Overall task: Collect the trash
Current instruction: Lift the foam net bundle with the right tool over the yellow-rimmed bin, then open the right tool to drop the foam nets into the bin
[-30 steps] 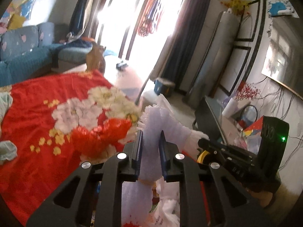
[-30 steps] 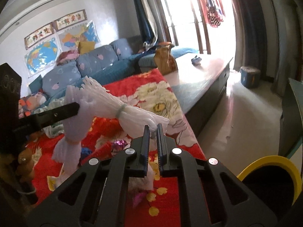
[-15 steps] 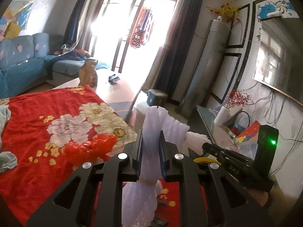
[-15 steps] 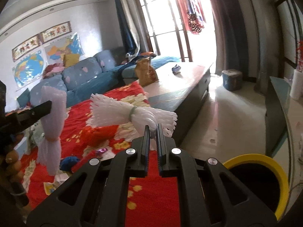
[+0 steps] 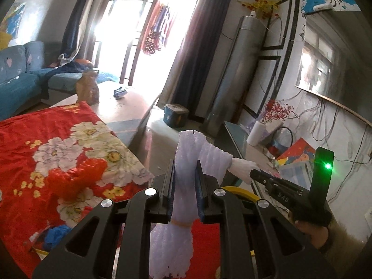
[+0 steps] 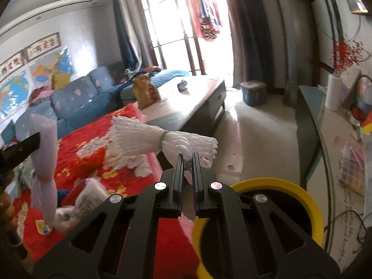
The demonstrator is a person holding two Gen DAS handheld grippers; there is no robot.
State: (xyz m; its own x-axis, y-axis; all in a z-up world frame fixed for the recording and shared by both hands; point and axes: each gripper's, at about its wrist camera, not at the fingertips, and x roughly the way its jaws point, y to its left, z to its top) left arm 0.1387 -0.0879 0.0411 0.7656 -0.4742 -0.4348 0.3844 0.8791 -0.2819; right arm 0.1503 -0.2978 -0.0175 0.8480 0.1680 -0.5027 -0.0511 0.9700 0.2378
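Here, the left tongs (image 5: 184, 186) pinch an upright bundle of white foam netting (image 5: 186, 155), its tail hanging at six o'clock. The right tongs (image 6: 188, 162) clamp a second foam bundle (image 6: 162, 139) lying sideways, above a yellow-rimmed bin (image 6: 302, 200) at five o'clock. Beyond, at nine o'clock, lies a red floral cloth (image 6: 93, 153).

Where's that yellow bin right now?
In the right wrist view the yellow bin sits low on the right, on the floor just past the red flowered cloth, below the right gripper and its white foam net.
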